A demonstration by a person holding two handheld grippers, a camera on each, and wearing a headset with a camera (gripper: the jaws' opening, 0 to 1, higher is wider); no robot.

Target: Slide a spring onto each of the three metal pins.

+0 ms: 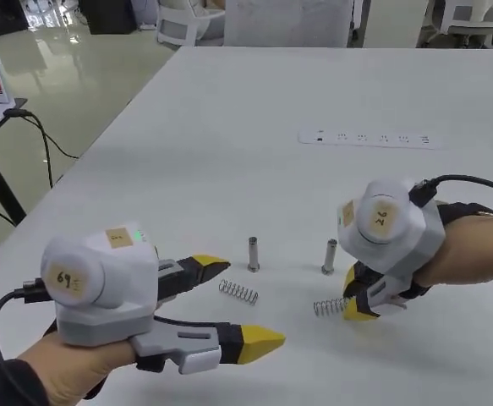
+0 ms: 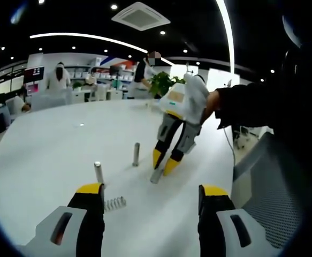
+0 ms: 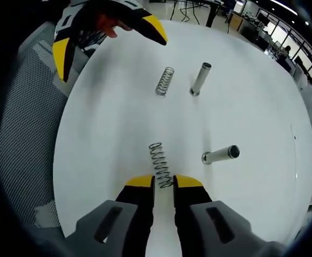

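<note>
White table (image 1: 229, 127) carries two pins (image 1: 253, 254), two springs (image 1: 238, 293), power strip (image 1: 369, 138)

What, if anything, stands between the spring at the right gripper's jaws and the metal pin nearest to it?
Nothing visible does. The right gripper pinches one end of the spring, and bare table lies between it and the nearest metal pin, which stands upright. The other spring lies well aside.
</note>
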